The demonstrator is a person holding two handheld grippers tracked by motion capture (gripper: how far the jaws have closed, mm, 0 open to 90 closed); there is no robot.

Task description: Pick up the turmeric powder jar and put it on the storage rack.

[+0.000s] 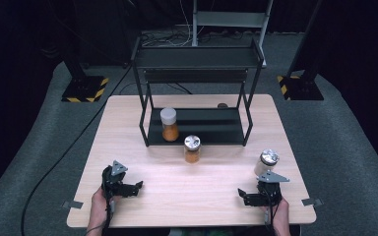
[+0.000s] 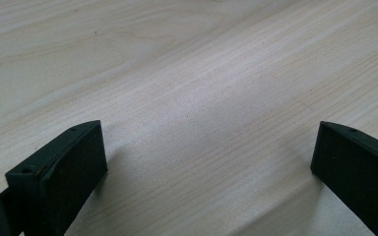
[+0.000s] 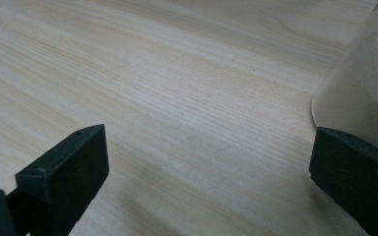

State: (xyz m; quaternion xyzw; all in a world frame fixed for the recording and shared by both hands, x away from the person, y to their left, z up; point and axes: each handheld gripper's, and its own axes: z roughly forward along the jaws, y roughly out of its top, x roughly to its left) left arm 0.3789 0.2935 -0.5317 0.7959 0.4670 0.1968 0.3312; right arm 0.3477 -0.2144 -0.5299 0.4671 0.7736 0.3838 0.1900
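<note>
Three jars are in the high view. One with a white lid and orange contents (image 1: pixel 169 124) stands on the lower shelf of a black rack (image 1: pixel 197 132). A silver-lidded jar of orange powder (image 1: pixel 192 149) stands on the table just in front of the rack. A silver-lidded jar with pale contents (image 1: pixel 266 162) stands at the right, just behind my right gripper (image 1: pixel 243 195). In the right gripper view that pale jar (image 3: pixel 364 93) sits past the right jaw. My right gripper (image 3: pixel 209 167) is open over bare wood. My left gripper (image 1: pixel 137 188) rests near the front left, open (image 2: pixel 209 162) and holding nothing.
The rack has an upper shelf (image 1: pixel 197 56) above the lower one. A small dark round thing (image 1: pixel 222 105) lies at the table's back edge. Metal tabs (image 1: pixel 72 204) (image 1: pixel 311 201) stick out at the front corners. Bare wood (image 1: pixel 192 187) lies between the grippers.
</note>
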